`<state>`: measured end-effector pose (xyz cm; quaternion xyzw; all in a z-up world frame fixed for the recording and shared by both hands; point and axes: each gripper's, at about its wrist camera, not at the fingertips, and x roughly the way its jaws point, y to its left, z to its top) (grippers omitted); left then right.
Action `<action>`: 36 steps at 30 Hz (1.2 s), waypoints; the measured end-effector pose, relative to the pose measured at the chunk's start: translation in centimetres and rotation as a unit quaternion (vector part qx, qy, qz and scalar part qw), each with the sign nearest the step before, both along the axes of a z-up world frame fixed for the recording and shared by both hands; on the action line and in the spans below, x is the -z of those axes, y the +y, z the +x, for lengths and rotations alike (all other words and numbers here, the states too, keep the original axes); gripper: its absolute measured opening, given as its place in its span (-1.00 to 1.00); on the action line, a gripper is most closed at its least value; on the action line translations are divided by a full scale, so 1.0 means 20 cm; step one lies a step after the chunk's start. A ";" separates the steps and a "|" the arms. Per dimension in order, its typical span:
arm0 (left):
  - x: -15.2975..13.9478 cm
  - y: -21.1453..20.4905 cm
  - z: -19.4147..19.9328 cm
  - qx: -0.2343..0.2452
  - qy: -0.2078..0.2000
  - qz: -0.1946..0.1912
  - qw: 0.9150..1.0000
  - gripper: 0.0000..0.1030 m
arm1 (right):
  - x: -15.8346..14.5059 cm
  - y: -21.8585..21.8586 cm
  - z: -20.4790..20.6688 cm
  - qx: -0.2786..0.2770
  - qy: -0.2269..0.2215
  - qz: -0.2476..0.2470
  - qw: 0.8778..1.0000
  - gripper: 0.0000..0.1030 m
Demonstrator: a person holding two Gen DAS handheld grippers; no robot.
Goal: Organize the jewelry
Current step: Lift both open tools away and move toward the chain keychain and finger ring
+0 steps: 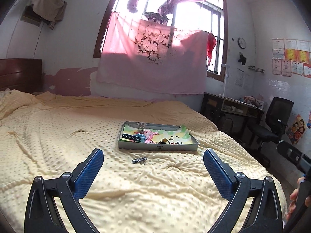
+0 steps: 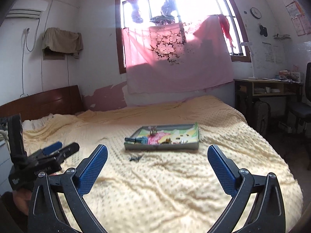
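A small dark chain-like jewelry piece [image 1: 139,160] lies on the yellow dotted bed cover [image 1: 58,136], just before the grey tray [image 1: 158,148]. Left gripper [image 1: 153,160] and right gripper [image 2: 157,155] hover above the bed, jaws wide and empty.

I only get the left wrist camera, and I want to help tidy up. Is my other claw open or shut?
Observer: The right claw is wide open, with nothing between its fingers.
Operator: Is it pointing at the tray?
Observer: Yes. In its own camera the tray lies ahead, framed between its two fingers.
Operator: Is there anything on the wall that I can't see?
Observer: An air conditioner is mounted high on the wall above the headboard.
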<state>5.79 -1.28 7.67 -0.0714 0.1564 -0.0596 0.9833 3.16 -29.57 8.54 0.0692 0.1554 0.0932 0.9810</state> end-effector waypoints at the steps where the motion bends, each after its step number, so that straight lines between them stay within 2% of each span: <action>1: 0.00 0.00 -0.04 0.000 -0.001 0.002 1.000 1.00 | 0.01 0.00 -0.04 0.002 0.003 -0.002 1.000 0.97; 7: 0.09 0.03 -0.24 -0.006 0.009 0.014 1.000 1.00 | 0.13 0.04 -0.25 0.020 0.026 -0.007 0.999 0.97; 14: 0.18 0.11 -0.23 -0.020 0.038 0.032 0.999 1.00 | 0.24 0.10 -0.23 0.010 0.029 -0.006 1.000 0.97; 20: 0.18 0.22 -0.05 -0.041 0.051 0.041 0.997 1.00 | 0.20 0.18 -0.02 -0.018 0.003 -0.012 1.000 0.97; 28: 0.19 0.33 0.26 -0.066 0.063 0.059 0.994 1.00 | 0.22 0.28 0.39 -0.048 0.004 -0.018 0.999 0.97; 36: 0.21 0.39 0.56 -0.076 0.063 0.040 0.994 1.00 | 0.26 0.35 0.74 -0.046 0.011 -0.020 0.999 0.97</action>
